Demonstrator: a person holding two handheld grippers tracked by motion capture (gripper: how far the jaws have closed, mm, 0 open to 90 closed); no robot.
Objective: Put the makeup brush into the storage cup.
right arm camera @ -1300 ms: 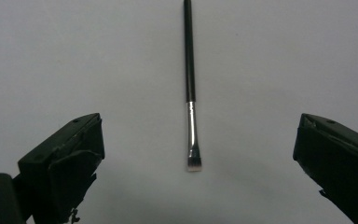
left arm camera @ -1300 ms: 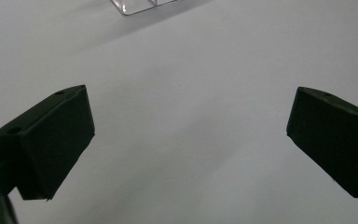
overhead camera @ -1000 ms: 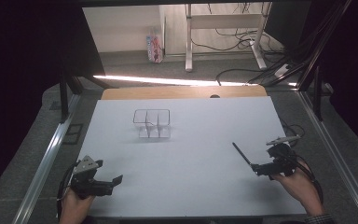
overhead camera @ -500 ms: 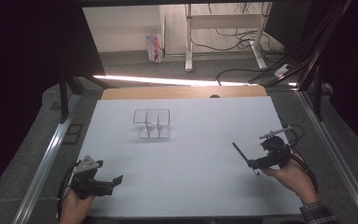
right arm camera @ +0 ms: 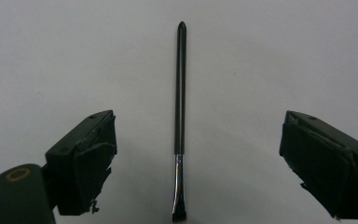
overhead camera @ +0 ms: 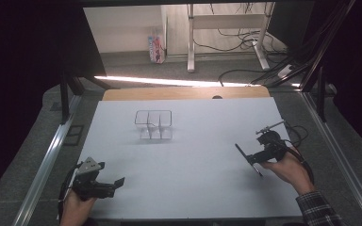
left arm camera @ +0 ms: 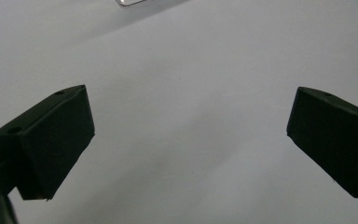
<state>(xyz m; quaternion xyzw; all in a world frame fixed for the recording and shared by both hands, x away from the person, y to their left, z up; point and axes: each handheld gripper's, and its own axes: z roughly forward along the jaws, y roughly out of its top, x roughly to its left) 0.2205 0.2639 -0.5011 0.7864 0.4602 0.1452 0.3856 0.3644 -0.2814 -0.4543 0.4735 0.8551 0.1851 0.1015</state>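
Here the brush [right arm camera: 180, 93] lies between the right tool's [right arm camera: 198, 163] open jaws.

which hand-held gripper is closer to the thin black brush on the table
Right. The right hand-held gripper straddles the brush with open jaws; the left hand-held gripper sits far across the table.

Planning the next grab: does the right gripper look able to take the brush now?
Probably yes. The right gripper, jaws just closing, is open astride the brush, which lies alone on the bare table.

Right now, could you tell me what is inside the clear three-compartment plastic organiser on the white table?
The clear three-compartment plastic organiser looks empty: the white table shows through its walls. No part of its interior is covered.
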